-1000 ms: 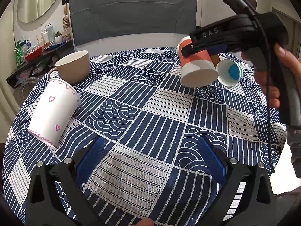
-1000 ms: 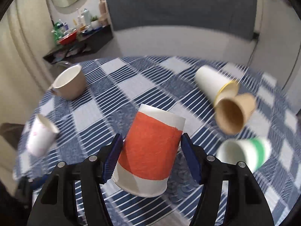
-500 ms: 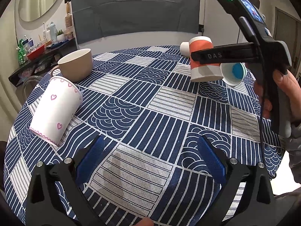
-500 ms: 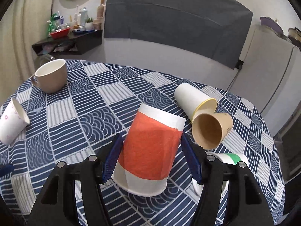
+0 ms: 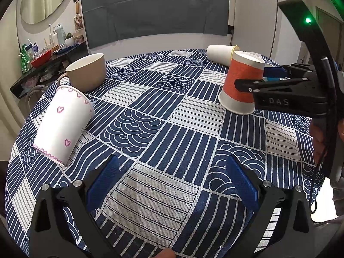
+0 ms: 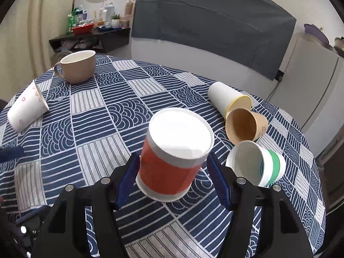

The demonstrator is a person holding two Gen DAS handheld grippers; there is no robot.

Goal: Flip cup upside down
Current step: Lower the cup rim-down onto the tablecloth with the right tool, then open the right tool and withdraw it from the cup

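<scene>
My left gripper (image 5: 172, 185) hangs spread and empty, near edge. Orange cup (image 6: 174, 157), airborne a second ago, now sits mouth-down on the tablecloth (image 6: 103, 133); my right gripper (image 6: 173, 178) straddles it with jaws loosened. Flip looks done. Green-banded cup (image 6: 258, 165) crowds right; left is open.

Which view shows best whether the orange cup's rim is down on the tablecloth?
Left wrist: it sees the orange cup side-on, mouth down on the tablecloth, slightly tilted. The right wrist view looks down at its white base between the right gripper fingers; the rim contact is partly hidden.
</scene>
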